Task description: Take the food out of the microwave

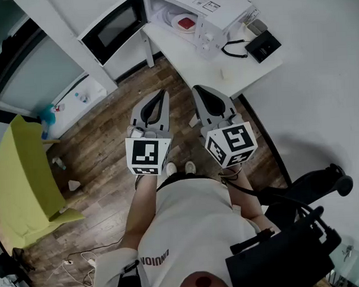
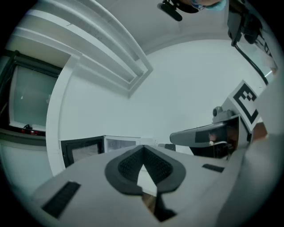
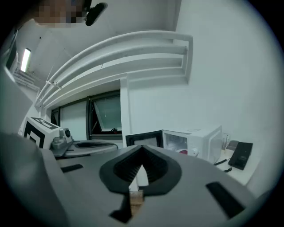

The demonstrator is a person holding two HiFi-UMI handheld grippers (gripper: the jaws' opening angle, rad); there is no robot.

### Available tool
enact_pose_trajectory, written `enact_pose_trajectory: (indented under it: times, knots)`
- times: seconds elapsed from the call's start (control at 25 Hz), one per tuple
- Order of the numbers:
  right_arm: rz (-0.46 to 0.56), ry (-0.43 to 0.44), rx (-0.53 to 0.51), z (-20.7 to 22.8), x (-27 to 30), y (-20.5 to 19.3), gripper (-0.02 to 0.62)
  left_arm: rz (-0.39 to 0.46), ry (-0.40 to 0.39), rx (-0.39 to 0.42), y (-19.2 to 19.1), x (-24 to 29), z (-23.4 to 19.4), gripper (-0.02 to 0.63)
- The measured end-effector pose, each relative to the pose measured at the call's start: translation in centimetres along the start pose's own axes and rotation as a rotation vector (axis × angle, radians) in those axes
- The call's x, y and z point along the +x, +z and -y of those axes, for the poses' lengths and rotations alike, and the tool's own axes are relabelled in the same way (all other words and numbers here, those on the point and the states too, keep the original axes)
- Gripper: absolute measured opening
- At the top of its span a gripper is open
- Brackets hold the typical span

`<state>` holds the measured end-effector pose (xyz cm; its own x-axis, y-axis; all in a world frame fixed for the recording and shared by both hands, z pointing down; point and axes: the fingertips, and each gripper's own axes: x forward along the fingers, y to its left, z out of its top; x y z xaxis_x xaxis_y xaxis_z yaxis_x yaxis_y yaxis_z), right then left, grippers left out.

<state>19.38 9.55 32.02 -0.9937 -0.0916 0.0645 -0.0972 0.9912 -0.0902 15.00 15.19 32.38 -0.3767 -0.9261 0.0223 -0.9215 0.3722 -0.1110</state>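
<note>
Person stands facing the desk (image 1: 188, 61), both forearms out in front, one gripper per hand.

- Shirt (image 1: 195, 228): dark print near the hem, upside down from above, can't read it reliably.
- Left gripper (image 1: 163, 93) and right gripper (image 1: 196, 88) sit side by side, close but not touching. Both are held level, noses toward the desk.
- From the head view both hang over the wood floor (image 1: 108, 143), short of the desk edge and well clear of the microwave (image 1: 218, 13).
- Left jaws: together, tips meeting, nothing between them.
- Right jaws: same, tips closed on each other, nothing held.
- Marker cubes, left (image 1: 148, 155) and right (image 1: 232, 143): black-and-white square patterns only, no lettering.
- Yellow-green seat (image 1: 20, 176) off to the person's left, black chair (image 1: 312, 187) to the right.
- The desk is white. The microwave is on it, also white, with its door (image 1: 112, 30) swung wide open to the left.
- Food (image 1: 187, 22): a red item on a white plate (image 1: 175, 20), inside the microwave cavity, untouched by either gripper.
- Label sheet (image 1: 206, 3) on the microwave top: printed, too small to read.
- Right of the microwave on the desk: black cable (image 1: 233, 49) and a flat black item (image 1: 262, 46), no legible marking.
</note>
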Motion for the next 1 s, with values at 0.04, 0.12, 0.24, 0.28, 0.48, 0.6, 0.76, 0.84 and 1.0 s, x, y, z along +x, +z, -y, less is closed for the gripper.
enact_pose_trajectory:
  times: [0.04, 0.12, 0.24, 0.28, 0.48, 0.6, 0.76, 0.84, 1.0]
  knots:
    - [-0.001, -0.001, 0.001, 0.0, 0.0, 0.0, 0.02, -0.001, 0.0, 0.0, 0.0, -0.1, 0.0, 0.012]
    - [-0.003, -0.002, 0.002, -0.2, -0.1, 0.0, 0.02, -0.001, -0.001, 0.001, 0.1, -0.2, 0.0, 0.011]
    - [-0.005, -0.003, 0.003, -0.4, -0.1, -0.1, 0.021, 0.001, -0.001, 0.003, 0.2, -0.5, -0.1, 0.012]
    - [-0.005, -0.003, 0.003, -0.5, -0.1, -0.1, 0.021, 0.001, -0.002, 0.003, 0.2, -0.5, 0.0, 0.012]
    - [-0.001, -0.003, 0.003, -0.9, 0.0, -0.1, 0.021, -0.005, -0.001, 0.005, 0.0, -0.9, -0.4, 0.012]
    - [0.003, -0.007, 0.002, -1.4, 0.1, 0.0, 0.021, -0.005, 0.002, -0.002, 0.0, -1.4, -0.8, 0.012]
    - [0.009, -0.013, -0.001, -2.0, 0.2, 0.1, 0.021, -0.005, 0.001, -0.005, -0.2, -2.1, -1.2, 0.012]
    - [0.016, -0.014, -0.005, -2.4, 0.4, 0.0, 0.021, -0.004, -0.001, -0.009, -0.5, -2.4, -1.5, 0.012]
    - [0.029, -0.019, -0.005, -3.4, 0.6, -0.3, 0.021, -0.013, -0.005, -0.026, -1.5, -3.2, -2.0, 0.012]
